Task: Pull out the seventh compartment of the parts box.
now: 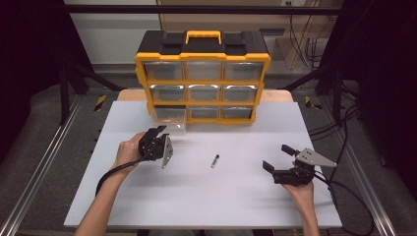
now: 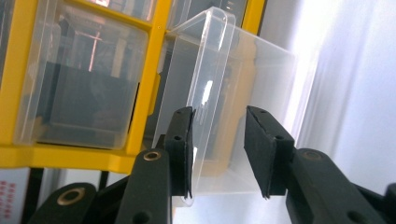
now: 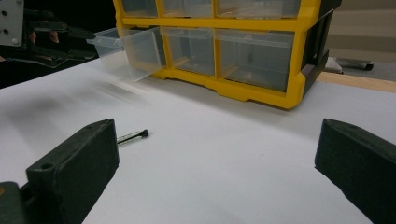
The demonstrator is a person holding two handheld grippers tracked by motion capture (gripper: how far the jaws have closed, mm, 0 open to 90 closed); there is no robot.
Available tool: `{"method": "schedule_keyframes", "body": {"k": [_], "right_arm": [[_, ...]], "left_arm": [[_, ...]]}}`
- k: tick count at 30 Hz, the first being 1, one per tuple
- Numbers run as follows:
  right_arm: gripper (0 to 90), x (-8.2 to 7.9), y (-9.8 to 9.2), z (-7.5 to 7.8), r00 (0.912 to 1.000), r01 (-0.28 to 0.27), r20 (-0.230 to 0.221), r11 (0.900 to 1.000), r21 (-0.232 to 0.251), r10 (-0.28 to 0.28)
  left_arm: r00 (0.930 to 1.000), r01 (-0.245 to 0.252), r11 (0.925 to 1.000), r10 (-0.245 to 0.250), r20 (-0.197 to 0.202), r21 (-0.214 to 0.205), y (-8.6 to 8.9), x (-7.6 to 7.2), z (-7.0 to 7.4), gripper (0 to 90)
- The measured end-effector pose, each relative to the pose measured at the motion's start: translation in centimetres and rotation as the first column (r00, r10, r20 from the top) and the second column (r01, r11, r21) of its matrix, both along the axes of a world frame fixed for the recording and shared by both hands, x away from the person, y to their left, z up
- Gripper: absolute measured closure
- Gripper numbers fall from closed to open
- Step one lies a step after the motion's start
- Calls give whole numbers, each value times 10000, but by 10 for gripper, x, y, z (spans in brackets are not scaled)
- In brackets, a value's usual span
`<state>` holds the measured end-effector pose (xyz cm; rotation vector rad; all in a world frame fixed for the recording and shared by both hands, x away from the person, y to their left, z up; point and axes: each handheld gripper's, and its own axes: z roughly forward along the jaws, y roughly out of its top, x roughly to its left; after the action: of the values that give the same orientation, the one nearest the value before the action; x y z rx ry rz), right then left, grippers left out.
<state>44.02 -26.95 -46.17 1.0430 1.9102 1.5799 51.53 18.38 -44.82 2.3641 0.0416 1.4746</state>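
Note:
A yellow and black organizer (image 1: 202, 78) with clear drawers stands at the back of the white table (image 1: 206, 196). Its bottom-left drawer (image 1: 169, 118) is pulled out. My left gripper (image 1: 157, 132) sits at that drawer's front. In the left gripper view the clear front wall of the drawer (image 2: 233, 93) stands between the jaws of the gripper (image 2: 218, 149); it lies close to the left pad, with a gap to the right pad. A small dark bolt (image 1: 215, 161) lies mid-table. My right gripper (image 1: 276, 157) rests open at the right, with the bolt (image 3: 133, 136) ahead of its left jaw and nothing between the jaws.
The other drawers of the organizer (image 3: 252, 51) are pushed in. Metal rails run along both sides of the table, and cables (image 1: 344, 196) trail on the floor at the right. Bare table surface lies between the two hands.

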Motion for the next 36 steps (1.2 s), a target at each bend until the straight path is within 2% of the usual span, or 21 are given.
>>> {"method": "schedule_keyframes", "body": {"k": [3,6,9,10,13,15,19,21,22,23,25,28,30,34,36], "right_arm": [[4,0,0,0,10000,-1,2,10000,2,1],[4,0,0,0,10000,-3,40,10000,4,3],[5,0,0,1,10000,-11,56,10000,10,11],[5,0,0,1,10000,-13,55,10000,14,13],[5,0,0,1,10000,-22,30,10000,29,21],[5,0,0,1,10000,-20,11,10000,15,20],[4,0,0,1,10000,-18,22,10000,45,18],[5,0,0,1,10000,-17,24,10000,39,17],[5,0,0,1,10000,-16,20,10000,36,16],[5,0,0,1,10000,-17,14,10000,37,17],[4,0,0,1,10000,-18,12,10000,41,18],[4,0,-1,1,10000,-11,16,10000,41,10],[5,0,-1,1,10000,-9,7,10000,40,8],[5,0,0,1,10000,-10,0,10000,32,10],[5,0,-1,1,10000,7,31,10000,2,-7]], "left_arm": [[9997,-40,9982,25,-262,-603,1,-2,3,606],[9985,-200,9918,134,-533,-1261,2,-2,7,578],[9958,-368,9801,197,-892,-1951,5,-3,12,565],[9946,-413,9721,180,-1019,-2309,6,-4,13,559],[9919,-490,9568,131,-1260,-2865,7,-5,17,537],[9875,-674,9399,150,-1567,-3349,9,-6,20,516],[9822,-868,9085,95,-1874,-4088,11,-7,25,493],[9782,-1085,8851,141,-2071,-4526,13,-8,28,465],[9773,-1139,8801,158,-2115,-4609,13,-8,28,448],[9753,-1246,8680,182,-2199,-4808,14,-9,29,439],[9719,-1397,8497,195,-2344,-5084,15,-9,31,418],[9661,-1577,8259,154,-2578,-5413,17,-11,34,384],[9625,-1659,8042,60,-2714,-5707,18,-12,35,364],[9548,-1830,7509,-179,-2966,-6346,22,-14,38,312],[9501,-1953,7295,-252,-3111,-6555,24,-15,39,280]]}}
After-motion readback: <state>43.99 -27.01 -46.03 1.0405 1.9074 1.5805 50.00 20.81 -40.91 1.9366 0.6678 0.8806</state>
